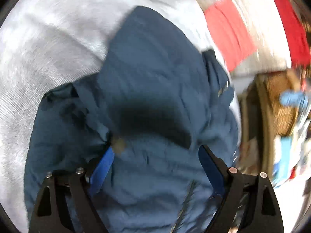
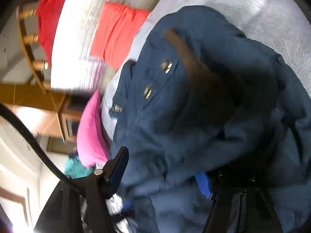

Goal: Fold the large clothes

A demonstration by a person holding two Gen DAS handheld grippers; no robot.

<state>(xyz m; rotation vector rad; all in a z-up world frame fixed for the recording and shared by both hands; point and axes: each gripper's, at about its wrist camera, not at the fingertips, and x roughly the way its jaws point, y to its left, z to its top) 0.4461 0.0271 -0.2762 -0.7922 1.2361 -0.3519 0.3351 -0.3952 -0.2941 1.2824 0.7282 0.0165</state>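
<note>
A dark blue padded jacket (image 1: 155, 81) lies bunched on a grey bed sheet (image 1: 48, 48). My left gripper (image 1: 155, 149) hovers low over it with its jaws spread wide. Jacket fabric bulges up between the blue pads (image 1: 104, 165) without being pinched. In the right wrist view the same jacket (image 2: 194, 106) shows its snap buttons (image 2: 166, 66) and a brown inner strip (image 2: 186, 54). My right gripper (image 2: 162, 163) stands open over the jacket's edge. One of its fingers (image 2: 118, 165) is clear at the left, and the other is partly hidden under a fold.
Red cloths (image 1: 227, 33) hang beyond the bed, and a pink cloth (image 2: 89, 136) lies beside the jacket. A wicker basket (image 1: 279, 104) and wooden furniture (image 2: 38, 99) stand past the bed's edge. A teal item (image 2: 74, 168) sits below the pink cloth. Both views are motion-blurred.
</note>
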